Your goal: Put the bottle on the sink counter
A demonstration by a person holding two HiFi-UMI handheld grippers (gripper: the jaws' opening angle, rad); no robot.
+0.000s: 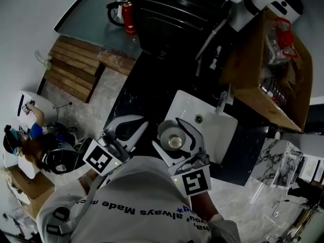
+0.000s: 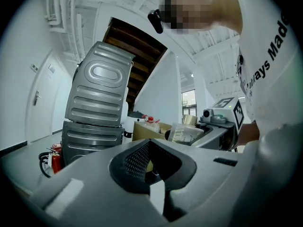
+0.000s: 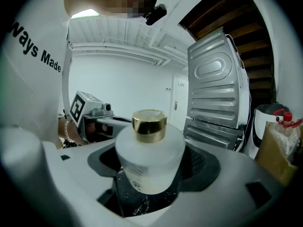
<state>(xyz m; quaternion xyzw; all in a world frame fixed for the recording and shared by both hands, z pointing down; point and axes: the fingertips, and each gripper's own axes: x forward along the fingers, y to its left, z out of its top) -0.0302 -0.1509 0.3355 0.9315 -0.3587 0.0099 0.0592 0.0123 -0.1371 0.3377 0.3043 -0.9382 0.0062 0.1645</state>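
White sink (image 1: 188,104) lies just beyond the bottle (image 1: 174,142).

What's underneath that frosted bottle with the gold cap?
Dark, white-veined counter shows below the bottle, in the gap between the right gripper's jaws that clamp it. The bottle's own body covers its base, so whether it touches the counter cannot be seen.

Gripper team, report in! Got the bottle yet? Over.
Right gripper shut on the gold-capped bottle, upright. Left gripper shut, empty. Bottle at the white sink's edge, not released. Nothing seen blocking the dark counter.
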